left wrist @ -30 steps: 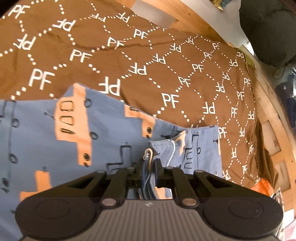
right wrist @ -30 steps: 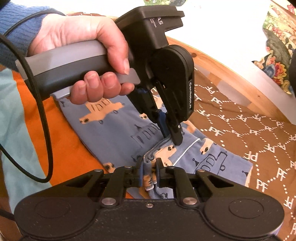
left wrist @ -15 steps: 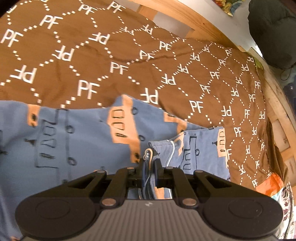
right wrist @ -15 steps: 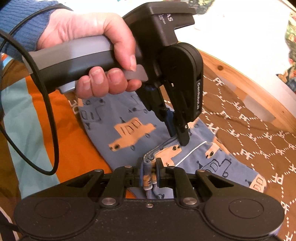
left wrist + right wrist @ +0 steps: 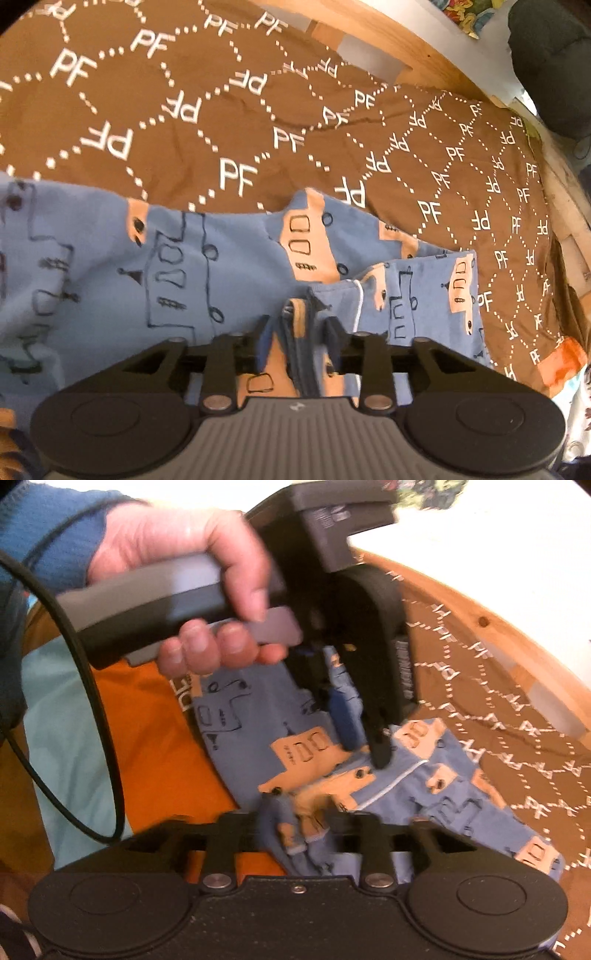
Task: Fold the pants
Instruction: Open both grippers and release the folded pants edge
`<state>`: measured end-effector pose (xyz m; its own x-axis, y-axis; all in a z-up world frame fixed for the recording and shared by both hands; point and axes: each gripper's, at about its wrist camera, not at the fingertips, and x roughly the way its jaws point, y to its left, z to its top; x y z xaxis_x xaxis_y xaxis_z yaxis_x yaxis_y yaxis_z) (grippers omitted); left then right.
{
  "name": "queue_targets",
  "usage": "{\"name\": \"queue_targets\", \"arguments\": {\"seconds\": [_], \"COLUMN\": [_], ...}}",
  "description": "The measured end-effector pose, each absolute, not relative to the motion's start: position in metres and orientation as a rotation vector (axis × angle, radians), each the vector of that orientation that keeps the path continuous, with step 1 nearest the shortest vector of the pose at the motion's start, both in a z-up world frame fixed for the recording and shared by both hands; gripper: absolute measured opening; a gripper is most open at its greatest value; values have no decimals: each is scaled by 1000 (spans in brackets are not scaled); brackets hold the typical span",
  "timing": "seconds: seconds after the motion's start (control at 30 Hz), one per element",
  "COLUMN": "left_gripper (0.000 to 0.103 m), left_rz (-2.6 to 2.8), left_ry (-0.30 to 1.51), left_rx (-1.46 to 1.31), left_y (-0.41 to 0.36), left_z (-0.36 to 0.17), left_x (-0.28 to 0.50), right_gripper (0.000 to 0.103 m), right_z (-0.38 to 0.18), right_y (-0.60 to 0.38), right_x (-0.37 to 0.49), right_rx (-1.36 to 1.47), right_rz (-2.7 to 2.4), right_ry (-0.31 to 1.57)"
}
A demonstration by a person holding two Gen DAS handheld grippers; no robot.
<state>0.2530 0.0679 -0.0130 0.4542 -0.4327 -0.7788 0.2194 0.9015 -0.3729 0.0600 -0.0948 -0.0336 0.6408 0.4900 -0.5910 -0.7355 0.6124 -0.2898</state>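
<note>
The blue pants (image 5: 177,258) with orange truck prints lie folded on the brown "PF" bedspread (image 5: 229,110). My left gripper (image 5: 297,325) has its jaws parted around a bunched edge of the pants, the fabric loose between them. My right gripper (image 5: 295,821) also stands parted around a bunched fold of the pants (image 5: 424,786). In the right wrist view the left gripper (image 5: 364,746) points down onto the cloth, held by a hand (image 5: 192,572) in a blue sleeve.
An orange and teal sheet (image 5: 147,720) lies under the pants on the left. A wooden bed frame (image 5: 388,40) runs along the far edge, with a white wall (image 5: 498,554) behind. A dark bag (image 5: 550,62) sits at the far right.
Both grippers have opened from a tight pinch on the pants' edge. The pants have been carried over so more blue cloth covers the near side.
</note>
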Motion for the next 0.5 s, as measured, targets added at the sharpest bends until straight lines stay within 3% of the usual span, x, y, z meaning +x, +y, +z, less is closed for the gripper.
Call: {"name": "queue_targets", "arguments": {"seconds": [0.03,0.07,0.1,0.3,0.4,0.47,0.5], "left_gripper": [54,60,66,67,67,67,67], "left_rz": [-393,-374,-355,-305,-269,-250,-246], "left_ry": [1007,980,949,849,805,783,777], "left_rx": [-222,-215,-208,-111,8,88,105], "left_y": [68,68,68,48,32,23,20], "left_z": [-10,-7,-4,-11,-19,-21,-22], "left_x": [252,250,247,242,241,238,237], "right_gripper": [77,79,79,75,51,17,11], "right_z": [-31,-27,-23,-21,-20,-25,-29], "right_y": [-101,-112,-122,-175,-187,-188,-191], "right_x": [57,52,49,83,118,136,143], "right_rx": [-547,-548,-561,-688,-628,-620,-613], "right_rz": [723,692,658,314,300,337,350], "right_ry": [468,423,388,347,364,421,448]}}
